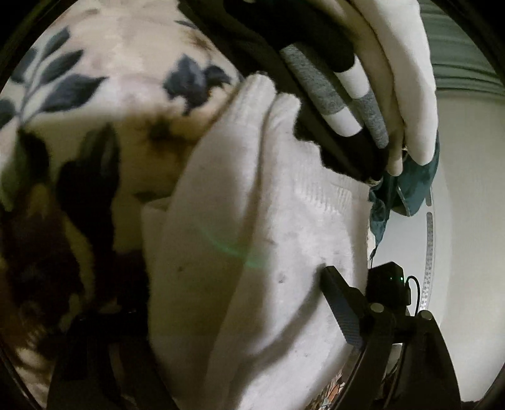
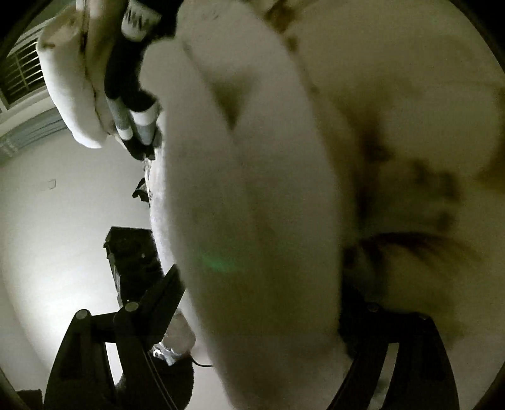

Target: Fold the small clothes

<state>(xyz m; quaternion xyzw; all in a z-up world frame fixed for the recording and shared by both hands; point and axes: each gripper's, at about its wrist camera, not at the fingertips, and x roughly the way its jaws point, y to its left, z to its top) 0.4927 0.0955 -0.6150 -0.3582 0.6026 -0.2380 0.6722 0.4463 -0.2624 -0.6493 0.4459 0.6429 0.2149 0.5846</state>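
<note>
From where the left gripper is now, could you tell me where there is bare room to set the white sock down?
The floral blanket is bare at upper left, bordered by the white knitted sock and the dark band beside the striped grey-and-white socks. It is crowded at upper right, where those socks, thick white fabric and teal cloth bunch together.

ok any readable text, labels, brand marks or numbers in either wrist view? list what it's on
None readable.
Black-and-white sock: dark zigzag marks on its white band, too blurred to tell if lettering.
White sock: ribbed knit only, no print.
Floral blanket: leaf pattern, no text.
</note>
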